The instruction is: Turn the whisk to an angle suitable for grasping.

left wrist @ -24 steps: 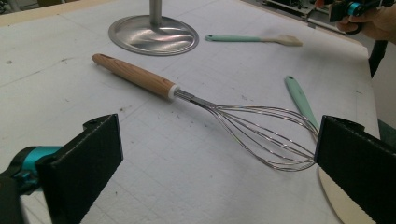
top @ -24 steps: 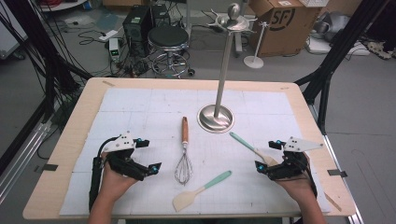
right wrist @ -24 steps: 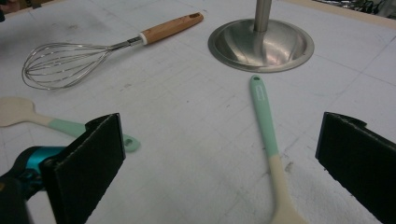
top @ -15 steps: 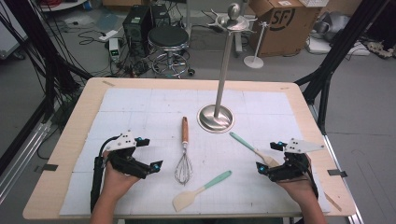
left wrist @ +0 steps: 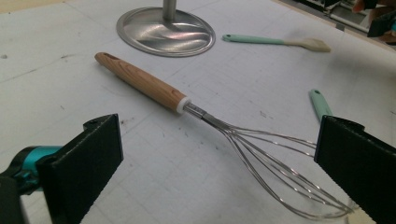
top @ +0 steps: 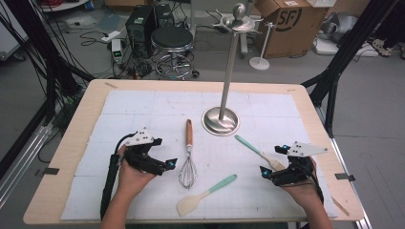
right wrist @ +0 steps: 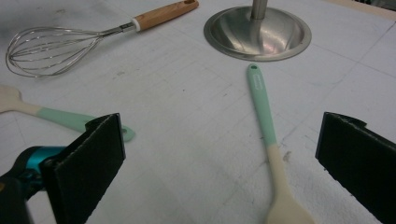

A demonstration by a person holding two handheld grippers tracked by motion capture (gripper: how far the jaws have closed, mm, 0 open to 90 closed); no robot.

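Left gripper (top: 171, 163) jaws wide apart, nothing held, resting low on the table (top: 95, 100), aimed at the wire whisk with wooden handle (top: 188, 157) just beside it. Right gripper (top: 264, 172) also wide apart and empty, just beside the mint-handled cream spoon (top: 258, 151). Mint-handled cream spatula (top: 205, 194) lies between both grippers. Steel stand with round base (top: 220, 120) sits beyond the whisk.

Whisk (left wrist: 224, 126): thin bright steel wires, glossy; handle of smooth grained wood with a white plastic collar. Stand base (left wrist: 166, 31): polished metal, mirror-like, faint streaks noted. Spoon (right wrist: 270, 140) and spatula (top: 205, 194): matt mint and cream, silicone-like. Table mat (top: 143, 107): white, matt, gridded, scuffed. Table edge (top: 71, 157): pale wood.
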